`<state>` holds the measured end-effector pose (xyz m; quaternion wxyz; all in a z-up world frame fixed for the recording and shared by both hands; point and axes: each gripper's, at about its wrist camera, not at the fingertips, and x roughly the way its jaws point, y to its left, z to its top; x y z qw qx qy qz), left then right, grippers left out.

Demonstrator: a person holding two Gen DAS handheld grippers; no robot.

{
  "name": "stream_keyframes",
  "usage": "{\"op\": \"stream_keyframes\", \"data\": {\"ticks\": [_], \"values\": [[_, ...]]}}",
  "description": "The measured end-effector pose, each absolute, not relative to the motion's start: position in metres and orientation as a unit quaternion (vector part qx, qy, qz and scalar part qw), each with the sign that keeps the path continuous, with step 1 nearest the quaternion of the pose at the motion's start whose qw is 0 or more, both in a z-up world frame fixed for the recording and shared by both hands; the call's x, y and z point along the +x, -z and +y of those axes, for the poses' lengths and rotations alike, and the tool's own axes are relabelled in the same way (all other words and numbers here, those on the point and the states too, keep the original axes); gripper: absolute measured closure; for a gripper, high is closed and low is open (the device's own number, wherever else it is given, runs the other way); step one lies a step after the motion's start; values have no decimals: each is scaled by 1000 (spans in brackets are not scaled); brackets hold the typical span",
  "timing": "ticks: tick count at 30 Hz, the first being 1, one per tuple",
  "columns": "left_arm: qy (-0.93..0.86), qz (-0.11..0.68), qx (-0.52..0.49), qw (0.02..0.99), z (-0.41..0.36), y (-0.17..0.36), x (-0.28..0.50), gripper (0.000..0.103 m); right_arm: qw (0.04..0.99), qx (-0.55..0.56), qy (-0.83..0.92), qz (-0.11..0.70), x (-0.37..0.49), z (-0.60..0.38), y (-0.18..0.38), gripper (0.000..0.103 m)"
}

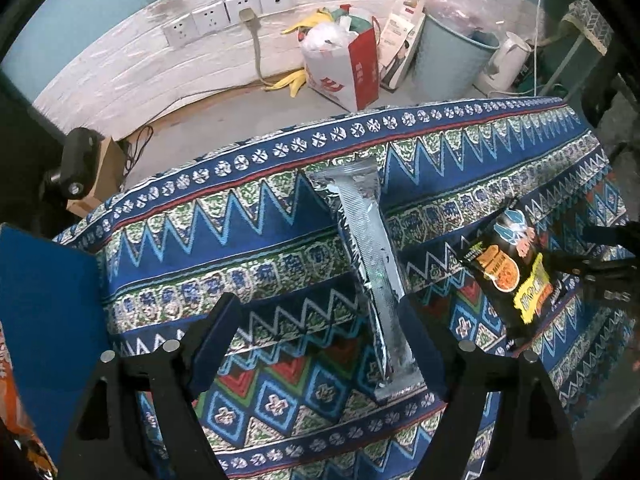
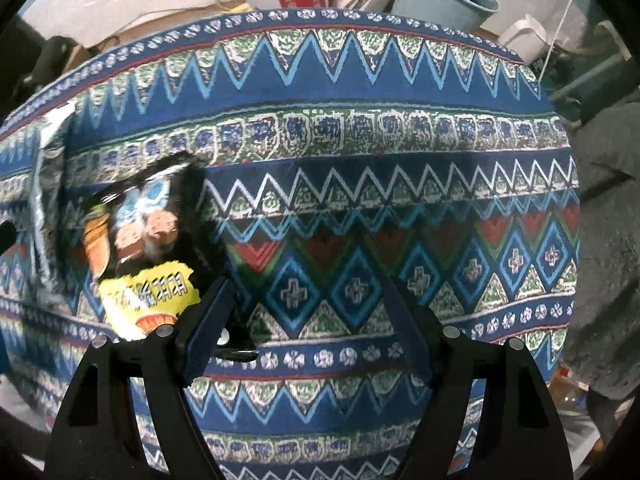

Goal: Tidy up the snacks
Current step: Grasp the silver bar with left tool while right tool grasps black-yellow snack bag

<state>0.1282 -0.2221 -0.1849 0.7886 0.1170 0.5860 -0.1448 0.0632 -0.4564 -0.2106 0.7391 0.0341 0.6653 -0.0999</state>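
A long silver snack packet (image 1: 372, 272) lies on the patterned tablecloth (image 1: 248, 248). My left gripper (image 1: 320, 320) hangs over it, open, with the packet's near end close to the right finger and neither pad pressing on it. To the right lies a black snack bag (image 1: 512, 272) with a yellow label. In the right wrist view that black bag (image 2: 148, 248) is blurred and sits left of my right gripper (image 2: 308, 300), partly under its left finger. That gripper is open with only cloth between its fingers. The silver packet (image 2: 44, 184) shows at the far left.
A blue box (image 1: 48, 300) with an orange packet (image 1: 12, 400) beside it stands at the left. Beyond the table's far edge, on the floor, are a red-and-white paper bag (image 1: 348, 64), a blue bucket (image 1: 452, 52), a white kettle (image 1: 504, 60) and wall sockets (image 1: 224, 16).
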Motion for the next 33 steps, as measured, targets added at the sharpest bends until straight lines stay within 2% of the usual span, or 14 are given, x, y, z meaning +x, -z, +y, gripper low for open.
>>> {"op": "stream_keyframes", "data": {"ticks": [6, 13, 14, 16, 17, 19, 21, 31, 32, 33], "values": [[143, 599, 110, 780, -234, 196, 133, 21, 778, 71, 27, 623, 66, -440, 187, 26], [148, 596, 118, 781, -242, 209, 136, 21, 772, 37, -24, 634, 79, -396, 207, 26], [150, 595, 122, 780, -243, 210, 136, 23, 772, 26, -24, 635, 81, -392, 211, 26], [161, 596, 121, 777, -245, 213, 135, 36, 772, 12, -22, 635, 80, -385, 214, 26], [169, 600, 120, 773, -246, 215, 134, 45, 773, 5, -20, 634, 80, -382, 217, 26], [172, 593, 131, 776, -246, 215, 131, 52, 774, -2, -14, 634, 80, -387, 222, 26], [171, 586, 146, 779, -245, 215, 127, 71, 773, -7, -9, 635, 81, -389, 227, 26], [159, 588, 145, 780, -220, 211, 119, 72, 773, -30, 8, 633, 84, -394, 237, 26], [159, 589, 144, 779, -217, 211, 118, 72, 774, -33, 8, 632, 83, -392, 237, 27], [158, 589, 143, 779, -214, 210, 116, 72, 774, -34, 8, 632, 80, -391, 236, 33]]}}
